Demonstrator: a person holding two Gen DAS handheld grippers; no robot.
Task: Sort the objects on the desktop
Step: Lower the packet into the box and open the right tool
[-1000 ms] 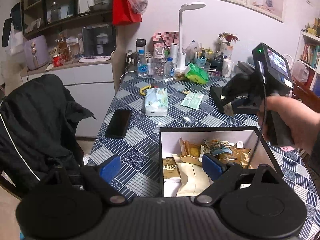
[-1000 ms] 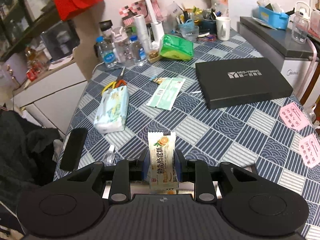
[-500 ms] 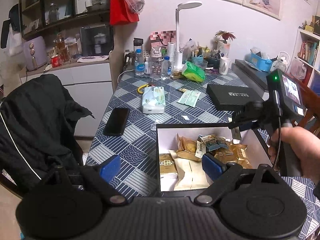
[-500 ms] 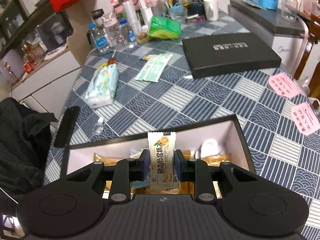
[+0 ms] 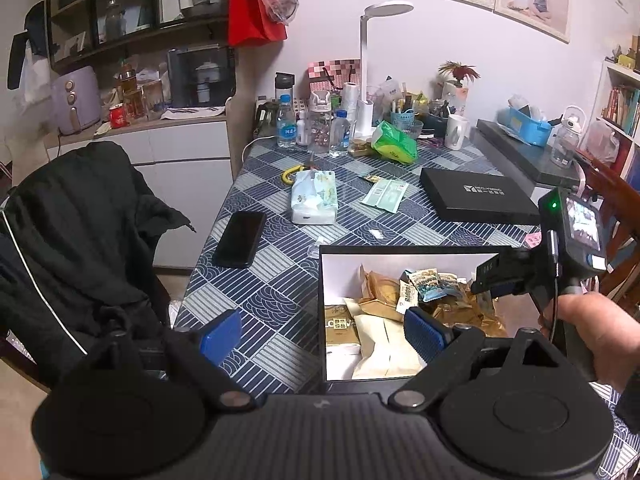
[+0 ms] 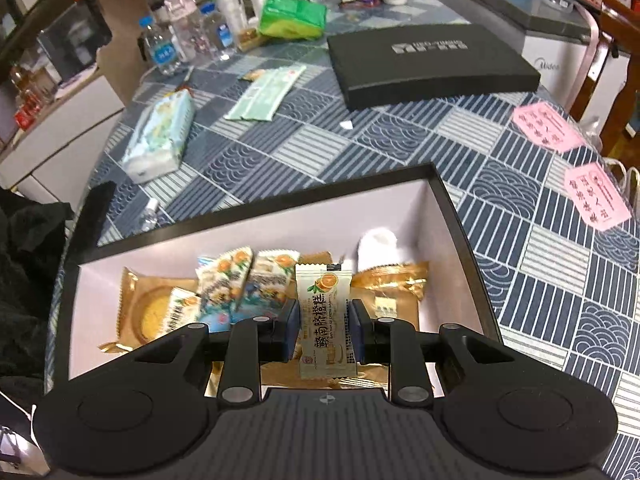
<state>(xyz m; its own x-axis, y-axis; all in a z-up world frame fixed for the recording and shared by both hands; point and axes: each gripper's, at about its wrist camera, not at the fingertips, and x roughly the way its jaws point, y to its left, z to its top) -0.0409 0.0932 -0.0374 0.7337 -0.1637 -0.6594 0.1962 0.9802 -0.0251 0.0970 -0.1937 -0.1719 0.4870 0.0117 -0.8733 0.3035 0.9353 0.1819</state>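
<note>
Item: orange-print snack packet (image 6: 326, 320), white wrapper with a printed orange slice and Chinese lettering down its face that I cannot read for certain. Location: pinched upright between the blue pads of my right gripper (image 6: 325, 330), hanging over the open black storage box (image 6: 256, 210), above its right-centre.

Tool state: my right gripper is pressed against both long edges of the packet. My left gripper (image 5: 322, 332) is spread wide and carries nothing; it hovers at the near left corner of the box.

Box contents: gold-wrapped pastries (image 6: 154, 312), blue-and-white orange-print sachets (image 6: 240, 280), a white item (image 6: 378, 248) against the far wall, and cream pouches at the near left, seen from the left camera.

Step in hand, my judgement: releasing the packet into the box. To do it well I should lower it until it is close over the gold wrappers, keep clear of the right wall, then part the pads so it falls flat rather than standing on end.

Legible writing: flat black case (image 6: 432, 62) far right on the table, logo "NEO-YIMING"; white appliance (image 6: 556, 68) beyond the table, "Midea". Pink slips (image 6: 546, 126): printed, unreadable.

Unsorted, far left: tissue pack (image 6: 160, 136), green sachet (image 6: 266, 94).
</note>
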